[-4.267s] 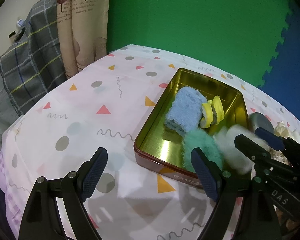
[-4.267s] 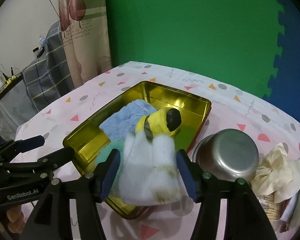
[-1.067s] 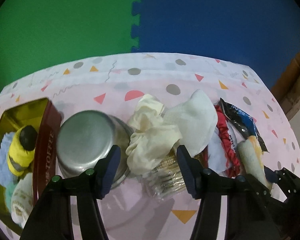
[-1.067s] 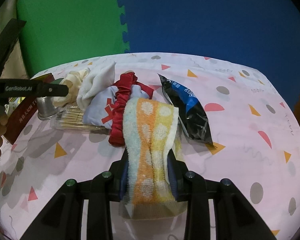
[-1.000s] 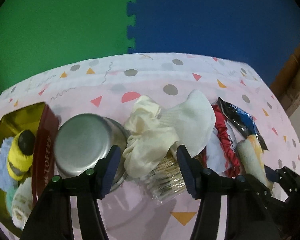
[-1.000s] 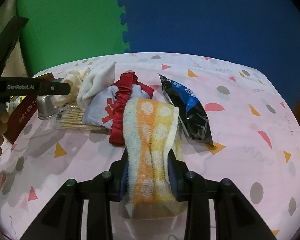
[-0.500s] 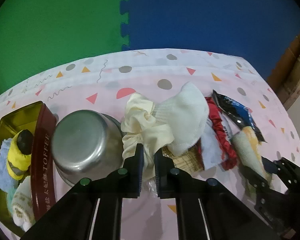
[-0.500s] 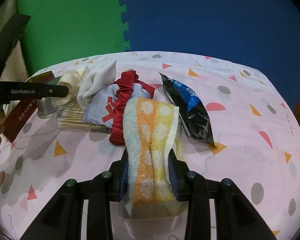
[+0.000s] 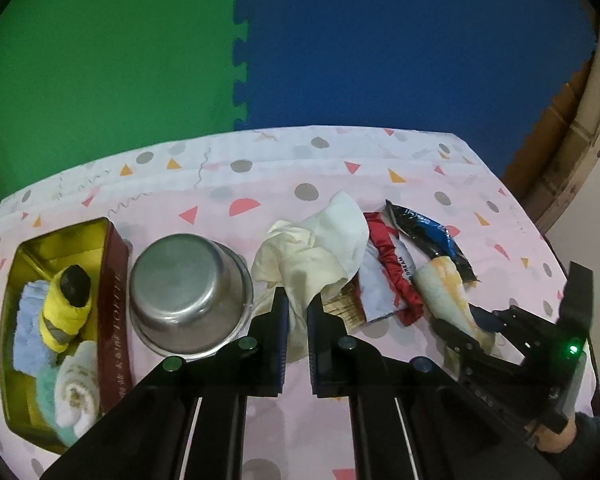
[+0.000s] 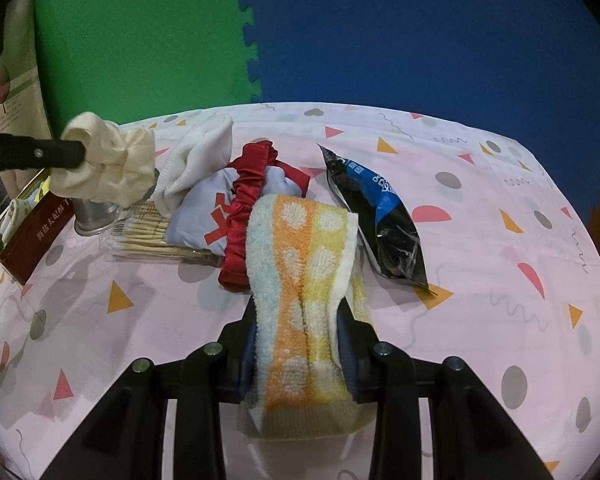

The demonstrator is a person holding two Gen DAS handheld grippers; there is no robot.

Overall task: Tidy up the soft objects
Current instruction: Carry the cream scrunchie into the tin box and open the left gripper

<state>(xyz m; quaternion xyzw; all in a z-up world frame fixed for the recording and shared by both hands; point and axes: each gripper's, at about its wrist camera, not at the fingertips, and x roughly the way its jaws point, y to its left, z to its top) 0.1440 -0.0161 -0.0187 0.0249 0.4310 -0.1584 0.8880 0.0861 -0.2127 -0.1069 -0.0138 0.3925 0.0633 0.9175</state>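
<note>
My left gripper (image 9: 297,312) is shut on a cream scrunchie (image 9: 296,264), which hangs raised off the pile; in the right wrist view that scrunchie (image 10: 108,168) sits at the tip of the left gripper (image 10: 74,154). My right gripper (image 10: 298,344) is shut on a folded orange, yellow and pale-blue towel (image 10: 300,280), which lies low on the tablecloth; the same towel (image 9: 444,292) shows in the left wrist view. A gold tin (image 9: 12,360) at the left holds a blue cloth (image 9: 30,328), a yellow roll (image 9: 66,308) and a white roll (image 9: 78,384).
An upturned steel bowl (image 9: 188,292) stands between tin and pile. The pile holds a white cloth (image 10: 196,164), a red scrunchie (image 10: 244,216), a pale pouch (image 10: 204,216), a pack of cotton swabs (image 10: 148,236) and a black-and-blue packet (image 10: 384,216). Green and blue foam mats back the table.
My left gripper's jaws went from open around the cream scrunchie to shut on it, then rose with it. The right gripper with its towel stayed put.
</note>
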